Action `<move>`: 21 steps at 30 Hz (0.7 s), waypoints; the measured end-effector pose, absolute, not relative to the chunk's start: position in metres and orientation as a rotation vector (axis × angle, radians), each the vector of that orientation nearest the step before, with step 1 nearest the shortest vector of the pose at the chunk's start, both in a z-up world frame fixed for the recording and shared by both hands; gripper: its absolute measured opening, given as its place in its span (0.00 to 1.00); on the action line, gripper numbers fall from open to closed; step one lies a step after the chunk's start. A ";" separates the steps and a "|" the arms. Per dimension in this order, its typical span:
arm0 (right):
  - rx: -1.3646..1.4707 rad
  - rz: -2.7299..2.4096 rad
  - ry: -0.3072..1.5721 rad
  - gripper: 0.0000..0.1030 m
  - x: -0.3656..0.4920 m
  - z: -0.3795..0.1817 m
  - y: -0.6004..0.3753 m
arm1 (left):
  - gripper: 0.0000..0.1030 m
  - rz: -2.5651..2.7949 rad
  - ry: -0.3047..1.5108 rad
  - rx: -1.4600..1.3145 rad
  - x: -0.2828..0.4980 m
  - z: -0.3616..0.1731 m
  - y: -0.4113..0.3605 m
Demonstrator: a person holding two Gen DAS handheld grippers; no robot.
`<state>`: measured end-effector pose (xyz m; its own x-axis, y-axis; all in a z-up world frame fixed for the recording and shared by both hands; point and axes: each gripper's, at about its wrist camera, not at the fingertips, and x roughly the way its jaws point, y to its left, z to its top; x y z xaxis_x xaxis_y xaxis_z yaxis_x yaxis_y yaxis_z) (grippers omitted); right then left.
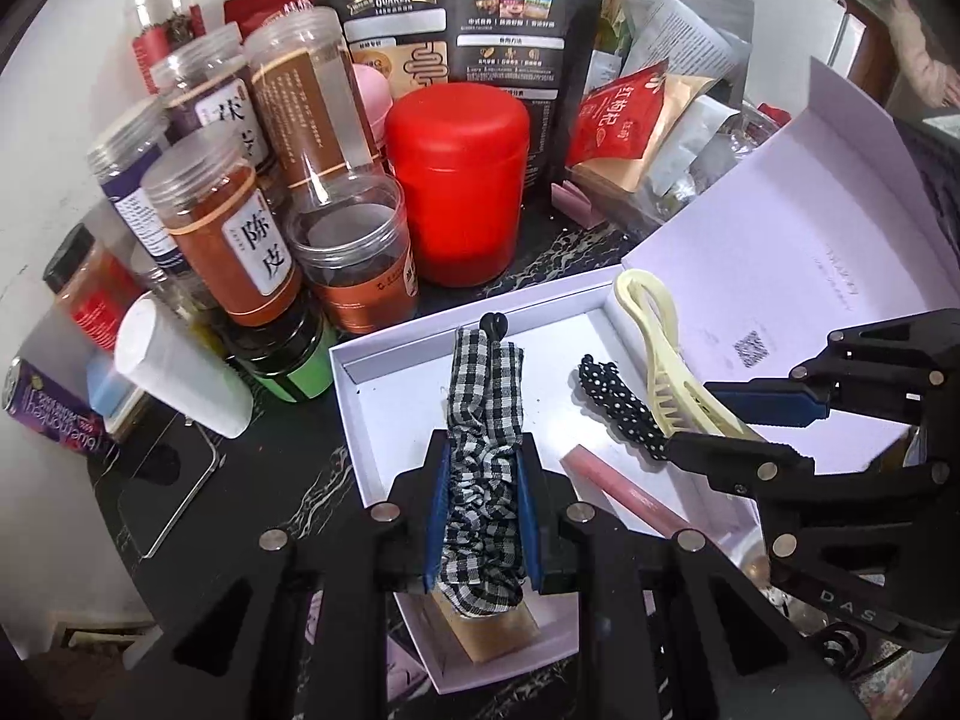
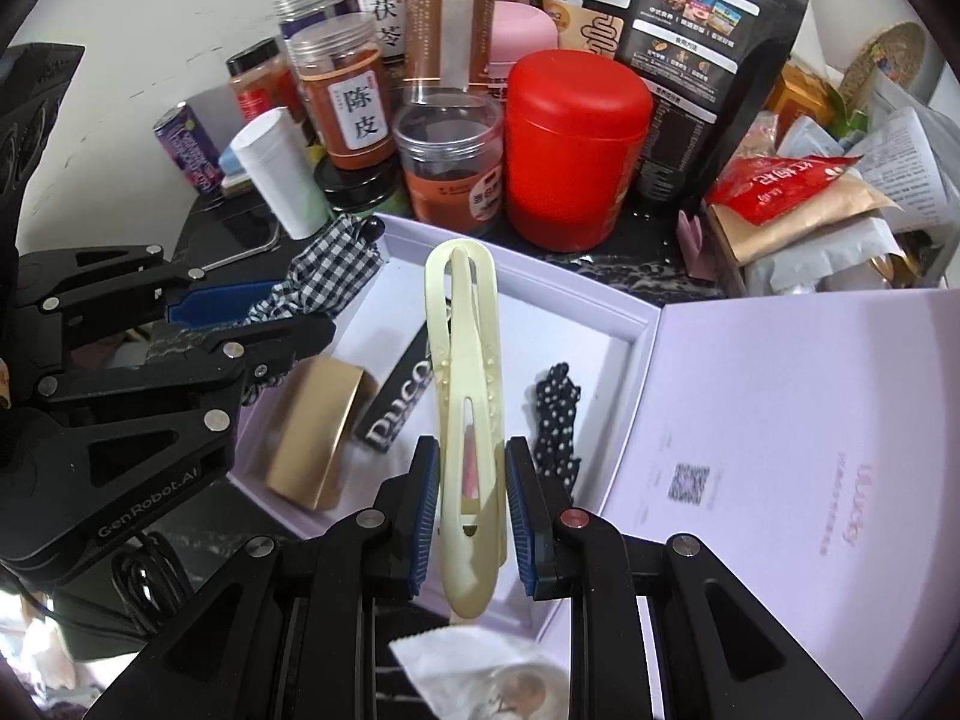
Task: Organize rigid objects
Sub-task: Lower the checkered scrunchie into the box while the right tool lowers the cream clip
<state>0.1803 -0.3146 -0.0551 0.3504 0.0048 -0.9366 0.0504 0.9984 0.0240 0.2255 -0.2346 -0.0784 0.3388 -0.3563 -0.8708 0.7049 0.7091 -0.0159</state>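
Left gripper (image 1: 480, 516) clamps a black-and-white checked fabric hair clip (image 1: 483, 420) over the open white box (image 1: 372, 360); a gold block (image 2: 318, 432) is partly hidden beneath. Right gripper (image 2: 467, 510) clamps a long cream plastic clip (image 2: 465, 384) above the same box — lid print (image 2: 840, 516) blurred, unreadable.

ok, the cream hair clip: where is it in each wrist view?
Left wrist: cream hair clip right of centre, running diagonally over the white box, its lower end in the right gripper.
Right wrist: cream hair clip dead centre, upright, clamped in the right gripper.
Shared landmark: red canister behind the box.
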 end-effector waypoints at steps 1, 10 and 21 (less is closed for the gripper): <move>0.054 -0.029 1.213 0.21 0.183 -0.057 -0.316 | 0.20 -0.718 1.012 0.398 0.228 -0.082 -0.237; 0.058 -0.041 1.231 0.22 0.204 -0.081 -0.328 | 0.20 -0.735 1.052 0.412 0.246 -0.111 -0.253; 0.059 -0.066 1.261 0.22 0.215 -0.109 -0.338 | 0.20 -0.720 1.124 0.394 0.266 -0.140 -0.263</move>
